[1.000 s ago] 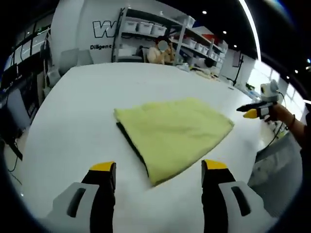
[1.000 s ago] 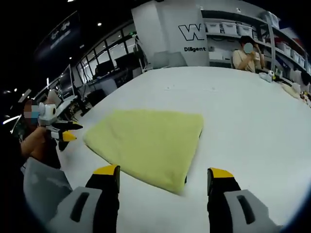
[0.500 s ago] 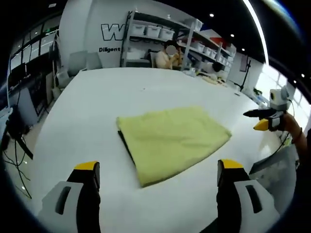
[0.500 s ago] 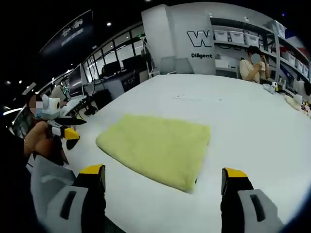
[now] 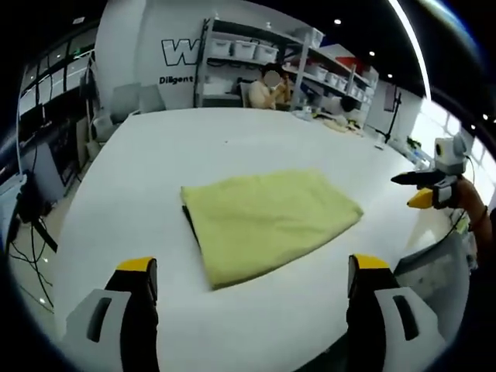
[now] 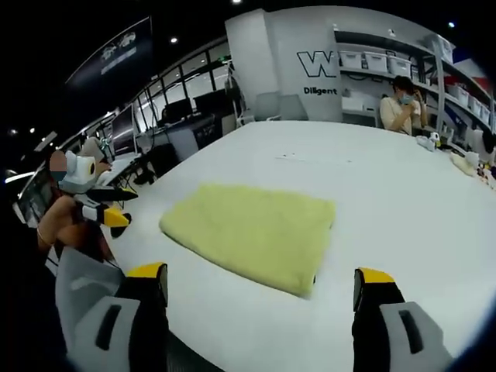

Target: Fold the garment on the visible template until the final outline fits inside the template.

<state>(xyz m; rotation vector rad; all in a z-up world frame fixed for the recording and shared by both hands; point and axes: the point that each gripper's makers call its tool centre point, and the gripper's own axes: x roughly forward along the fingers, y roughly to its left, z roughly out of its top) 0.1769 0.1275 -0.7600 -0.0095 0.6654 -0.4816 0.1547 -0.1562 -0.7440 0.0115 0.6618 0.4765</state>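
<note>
White surface [image 5: 155,155] wide, mostly bare. Wall lettering [image 6: 325,62]: big "W", below it "Diligent". Yellow garment [image 5: 267,221] folded, mid-surface, dark template edge [image 5: 191,225] peeking at its side. Left tongs [image 5: 252,267] open, empty, above near edge. Right tongs [image 6: 263,275] open, empty.

Bright, even indoor light falls from small ceiling spots [image 5: 338,22] at the top of both views and a glowing window [image 5: 434,116] at the right edge. Shadows are faint. Fisheye bending curves the edges (corners go dark), and distant shelves [image 6: 372,58] look soft.
</note>
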